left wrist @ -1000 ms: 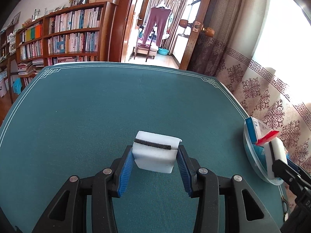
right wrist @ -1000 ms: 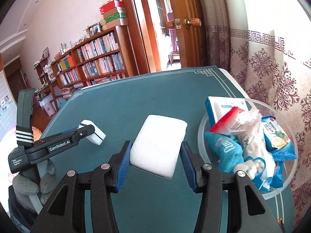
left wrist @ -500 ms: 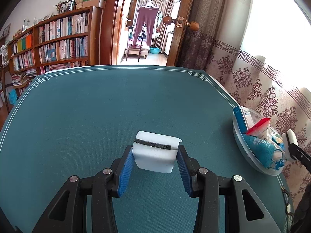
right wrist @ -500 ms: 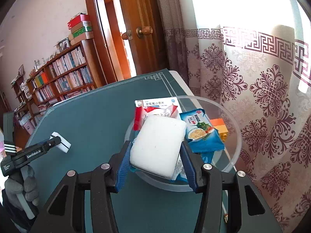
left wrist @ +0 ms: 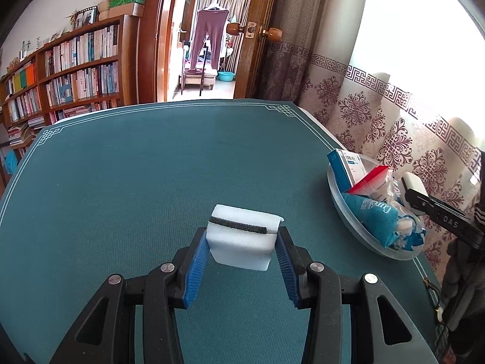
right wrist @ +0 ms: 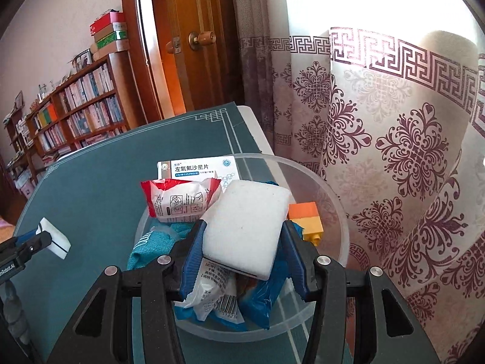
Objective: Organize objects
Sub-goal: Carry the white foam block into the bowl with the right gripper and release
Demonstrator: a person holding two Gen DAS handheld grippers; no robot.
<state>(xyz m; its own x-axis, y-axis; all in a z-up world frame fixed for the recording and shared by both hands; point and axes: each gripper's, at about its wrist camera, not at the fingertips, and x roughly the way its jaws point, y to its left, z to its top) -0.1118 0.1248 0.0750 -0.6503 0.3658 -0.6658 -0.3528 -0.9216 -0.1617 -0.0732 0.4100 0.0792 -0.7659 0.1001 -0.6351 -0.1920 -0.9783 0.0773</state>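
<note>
My left gripper (left wrist: 242, 239) is shut on a white sponge with a black strip (left wrist: 241, 239), held above the green table mat (left wrist: 151, 182). In the right wrist view my right gripper (right wrist: 244, 236) is shut on a plain white sponge (right wrist: 245, 227), held over the clear bowl (right wrist: 330, 194). The bowl holds a blue-and-white medicine box (right wrist: 197, 168), a red-and-white packet (right wrist: 178, 200), blue snack packs (right wrist: 260, 297), a teal cloth (right wrist: 145, 245) and an orange-yellow block (right wrist: 306, 218). The left gripper with its sponge (right wrist: 54, 239) shows at the left edge there. The bowl (left wrist: 342, 212) sits at the right of the left wrist view.
A patterned curtain (right wrist: 379, 139) hangs right behind the bowl at the table's right edge. A bookshelf (left wrist: 69, 69) and an open wooden door (left wrist: 257, 45) stand beyond the table's far side. A gloved hand (right wrist: 12, 309) holds the left gripper.
My right gripper has carried the plain sponge rightward from over the mat to above the bowl. The left gripper, still holding its sponge, has shifted to the right, bringing the bowl further into view.
</note>
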